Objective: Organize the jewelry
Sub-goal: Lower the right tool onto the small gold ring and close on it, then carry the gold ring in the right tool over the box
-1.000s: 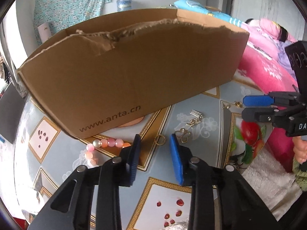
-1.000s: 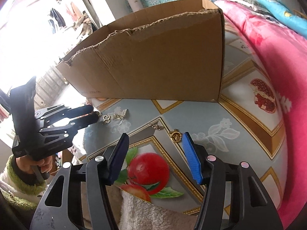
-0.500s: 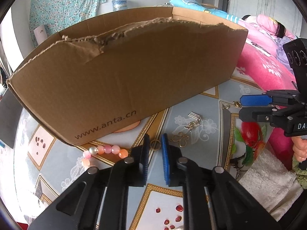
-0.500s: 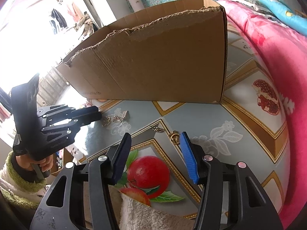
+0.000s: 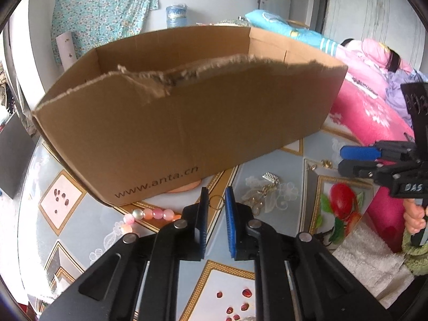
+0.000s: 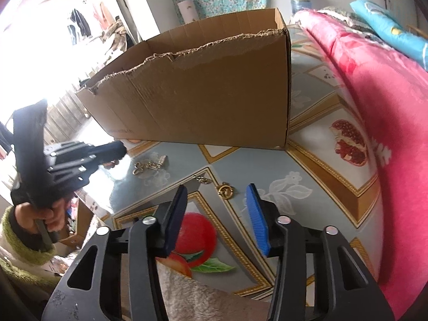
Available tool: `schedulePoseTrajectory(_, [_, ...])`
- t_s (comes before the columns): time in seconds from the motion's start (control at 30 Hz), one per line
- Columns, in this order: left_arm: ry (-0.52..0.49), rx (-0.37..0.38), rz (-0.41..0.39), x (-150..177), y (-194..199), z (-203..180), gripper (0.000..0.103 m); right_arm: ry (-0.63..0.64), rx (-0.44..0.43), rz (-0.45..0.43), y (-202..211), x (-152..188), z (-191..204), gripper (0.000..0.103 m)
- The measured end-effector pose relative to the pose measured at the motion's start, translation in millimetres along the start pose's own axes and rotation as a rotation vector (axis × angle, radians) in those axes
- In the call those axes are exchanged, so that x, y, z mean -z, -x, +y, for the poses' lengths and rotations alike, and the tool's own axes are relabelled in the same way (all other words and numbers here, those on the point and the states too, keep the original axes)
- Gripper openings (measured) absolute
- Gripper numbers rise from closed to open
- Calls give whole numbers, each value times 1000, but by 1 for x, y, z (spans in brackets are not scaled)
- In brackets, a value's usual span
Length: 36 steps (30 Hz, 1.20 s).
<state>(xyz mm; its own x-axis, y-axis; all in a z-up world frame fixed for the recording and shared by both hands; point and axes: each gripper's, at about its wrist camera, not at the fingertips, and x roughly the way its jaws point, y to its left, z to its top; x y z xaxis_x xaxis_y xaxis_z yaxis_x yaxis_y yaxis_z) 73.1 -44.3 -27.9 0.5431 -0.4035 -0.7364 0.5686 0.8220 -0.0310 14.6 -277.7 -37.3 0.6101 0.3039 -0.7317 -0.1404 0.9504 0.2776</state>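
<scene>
The left tool (image 5: pixel 215 200) has just drawn its jaws nearly together around a small gold ring (image 5: pixel 216 202) at its tips; whether the pads truly pinch it I cannot tell, as a sliver of gap shows. The right tool (image 6: pixel 216 203) has been narrowing but stands spread, a gold charm (image 6: pixel 226 191) lying on the bench (image 6: pixel 315 200) just ahead of its tips, untouched. These pieces look light, thin and slippery on the glossy cloth; I would take each across its rim. A bead string (image 5: pixel 149 214) lies to the left tool's left. The cardboard box (image 5: pixel 187 123) looms close ahead with a torn near edge, leaving little room forward; more lies to the sides.
</scene>
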Motion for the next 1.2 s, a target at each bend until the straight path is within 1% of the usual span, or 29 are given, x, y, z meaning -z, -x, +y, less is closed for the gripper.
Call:
schedulePoseTrajectory(0.13, [6, 6, -17, -2, 4, -1, 12, 22, 35, 7, -7, -1, 2, 27])
schedulePoseTrajectory(0.27, [14, 16, -18, -2, 5, 1, 12, 35, 60, 15, -12, -1, 5, 24])
schedulePoseTrajectory(0.4, [17, 24, -13, 0, 1, 2, 12, 77, 99, 8, -16, -2, 12, 22])
schedulePoseTrajectory(0.5, [16, 27, -12, 0, -1, 1, 12, 125, 140, 12, -17, -1, 19, 17])
schedulePoseTrajectory(0.53, [15, 29, -13, 0, -1, 1, 12, 139, 152, 12, -17, 0, 22, 12])
schedulePoseTrajectory(0.57, [15, 30, -13, 0, -2, 0, 12, 147, 157, 14, -17, 0, 23, 11])
schedulePoseTrajectory(0.9, [13, 30, -17, 0, -2, 0, 12, 160, 165, 3, -13, 1, 29, 10])
schedulePoseTrajectory(1.2, [4, 20, -48, 1, 12, -7, 12, 160, 157, -62, 17, 7, 35, 10])
